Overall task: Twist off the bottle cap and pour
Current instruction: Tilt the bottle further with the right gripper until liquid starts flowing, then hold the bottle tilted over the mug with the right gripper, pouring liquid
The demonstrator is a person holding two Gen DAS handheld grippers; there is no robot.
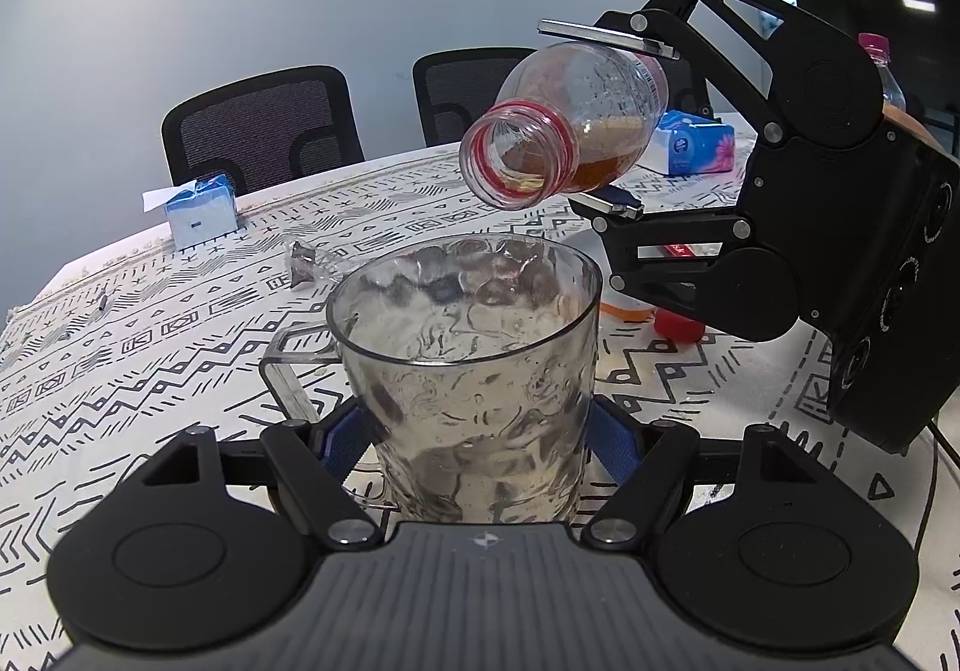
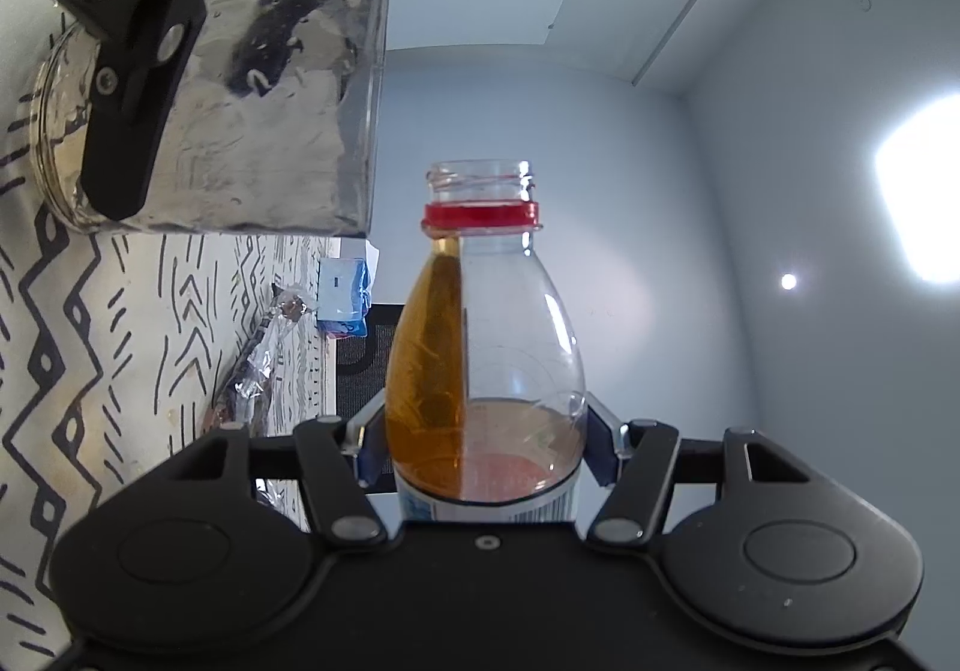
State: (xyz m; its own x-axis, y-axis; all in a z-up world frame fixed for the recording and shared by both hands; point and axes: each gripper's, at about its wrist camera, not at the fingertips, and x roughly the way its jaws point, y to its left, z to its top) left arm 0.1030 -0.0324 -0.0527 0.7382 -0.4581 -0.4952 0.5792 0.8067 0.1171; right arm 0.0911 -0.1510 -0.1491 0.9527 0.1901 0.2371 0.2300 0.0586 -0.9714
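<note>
My left gripper [image 1: 474, 431] is shut on a clear plastic measuring cup [image 1: 468, 335] that stands on the patterned tablecloth [image 1: 150, 371], its handle to the left. My right gripper [image 2: 486, 449] is shut on an uncapped clear bottle [image 2: 486, 347] with a red neck ring and brown liquid. In the left wrist view the bottle [image 1: 570, 125] lies tilted on its side, mouth above the cup's far rim, liquid pooled at the neck. The red cap [image 1: 678, 326] lies on the table behind the right gripper [image 1: 606, 125]. The cup also shows in the right wrist view [image 2: 252, 107].
A blue tissue box [image 1: 201, 209] and a crumpled wrapper [image 1: 306, 266] lie at the table's far left. A blue tissue pack [image 1: 696, 143] and a pink-capped bottle [image 1: 879, 65] stand at far right. Two black chairs [image 1: 264, 125] stand behind the table.
</note>
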